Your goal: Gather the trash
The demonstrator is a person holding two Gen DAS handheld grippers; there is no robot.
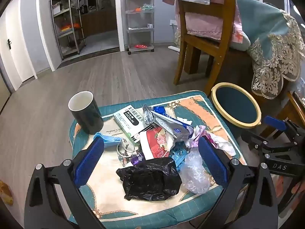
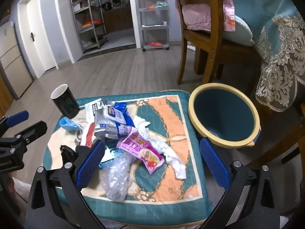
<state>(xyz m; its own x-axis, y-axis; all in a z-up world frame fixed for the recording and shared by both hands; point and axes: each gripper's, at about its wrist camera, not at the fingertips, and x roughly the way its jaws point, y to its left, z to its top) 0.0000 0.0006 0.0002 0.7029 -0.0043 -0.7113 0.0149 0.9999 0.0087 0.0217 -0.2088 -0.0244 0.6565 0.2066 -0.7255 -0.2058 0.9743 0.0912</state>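
step: none collected yet, I'm picking a first piece | my left gripper [image 1: 150, 158] and right gripper [image 2: 152, 161]: both fully spread, empty | trash: black bag [image 1: 150, 179] near cushion's [image 2: 171, 206] front edge (wrappers behind) | next: close on it, carry to bin [image 2: 225, 114] beside right edge

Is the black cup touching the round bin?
Apart. The right wrist view shows the black cup at the cushion's far left corner, the bin beyond its right edge.
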